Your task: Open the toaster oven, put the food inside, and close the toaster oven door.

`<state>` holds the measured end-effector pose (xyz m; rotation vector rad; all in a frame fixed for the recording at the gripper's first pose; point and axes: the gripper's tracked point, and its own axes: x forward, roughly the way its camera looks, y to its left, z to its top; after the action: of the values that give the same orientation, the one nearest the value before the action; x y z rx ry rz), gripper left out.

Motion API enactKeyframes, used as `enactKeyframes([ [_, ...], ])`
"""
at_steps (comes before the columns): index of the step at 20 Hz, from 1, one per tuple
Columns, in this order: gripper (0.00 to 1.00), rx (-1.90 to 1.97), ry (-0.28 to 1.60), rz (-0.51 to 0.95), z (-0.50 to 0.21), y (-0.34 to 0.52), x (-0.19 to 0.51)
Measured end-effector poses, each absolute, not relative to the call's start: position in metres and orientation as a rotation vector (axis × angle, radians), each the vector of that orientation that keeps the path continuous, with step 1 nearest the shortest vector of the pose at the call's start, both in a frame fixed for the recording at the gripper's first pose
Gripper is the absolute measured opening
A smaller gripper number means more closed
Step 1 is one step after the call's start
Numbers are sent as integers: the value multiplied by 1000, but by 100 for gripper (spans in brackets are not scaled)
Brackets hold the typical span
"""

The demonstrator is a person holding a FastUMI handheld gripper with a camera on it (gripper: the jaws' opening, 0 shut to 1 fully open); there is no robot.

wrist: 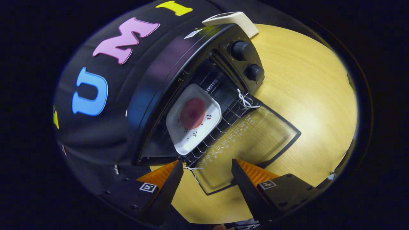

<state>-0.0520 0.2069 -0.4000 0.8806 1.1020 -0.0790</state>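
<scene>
The black toaster oven [159,83] stands on the wooden table with its glass door [249,143] folded down flat toward me. Inside, on the wire rack [223,118], rests a white square plate [209,123] carrying a round reddish slice of food [192,113]. My gripper [207,167] is open, with nothing between its fingers. The fingertips hover over the near edge of the lowered door, a short way back from the plate. The view is tilted, so the oven looks rotated.
Two black knobs [247,60] sit on the oven's control panel beside the opening. A white flat device [233,20] lies on the table behind the oven. White string [244,100] is tied at the door hinge. The light wooden tabletop [306,95] spreads beyond the door.
</scene>
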Motion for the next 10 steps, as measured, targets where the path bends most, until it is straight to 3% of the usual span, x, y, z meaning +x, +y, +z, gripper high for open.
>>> enactKeyframes([
  [7, 99, 333, 1091, 213, -399, 195, -114],
  [10, 99, 229, 1112, 261, -411, 197, -132],
])
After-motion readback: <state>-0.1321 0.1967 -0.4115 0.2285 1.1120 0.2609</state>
